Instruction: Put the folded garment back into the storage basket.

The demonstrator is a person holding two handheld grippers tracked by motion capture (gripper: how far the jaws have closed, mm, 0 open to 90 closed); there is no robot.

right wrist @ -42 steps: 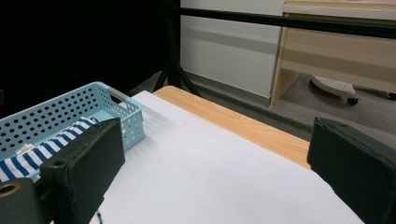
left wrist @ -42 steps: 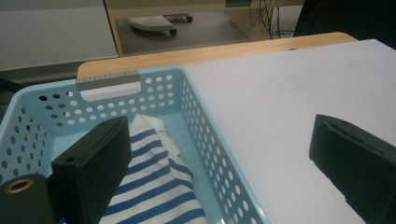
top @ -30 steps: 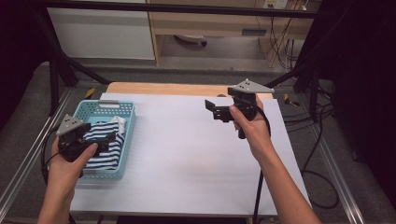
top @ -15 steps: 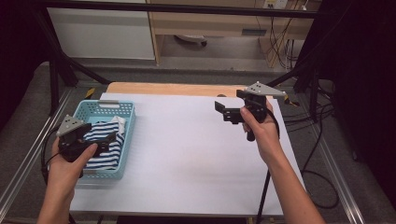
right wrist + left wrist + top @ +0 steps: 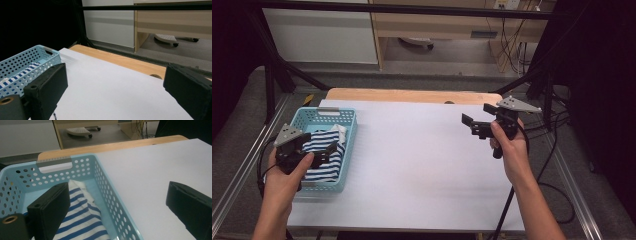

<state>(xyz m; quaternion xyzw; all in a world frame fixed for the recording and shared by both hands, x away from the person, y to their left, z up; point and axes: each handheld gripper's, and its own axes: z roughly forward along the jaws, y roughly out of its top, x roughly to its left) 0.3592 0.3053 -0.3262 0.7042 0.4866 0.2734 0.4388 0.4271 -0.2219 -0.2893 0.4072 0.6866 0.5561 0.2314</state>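
The bench (image 5: 422,160) is a flat rectangle with a smooth, matte white top and a strip of pale wood showing along its far edge. At its left end sits a light-blue plastic basket (image 5: 346,150), rectangular, its walls punched with rows of round holes and a slot handle in the far wall. Inside it lies a soft, crumpled cloth with navy and white stripes (image 5: 324,152), filling most of the basket floor. The left tool (image 5: 319,152) hangs over the basket's near half, held in a hand that comes in from the bottom edge with the forearm angled forward; its black, blocky jaws stand wide apart, one above the striped cloth and the other out over the bare bench beyond the basket's right wall, gripping nothing. The right tool (image 5: 475,125) is held up above the bench's far right part, well apart from the basket, pointing leftward toward it, jaws spread and empty.
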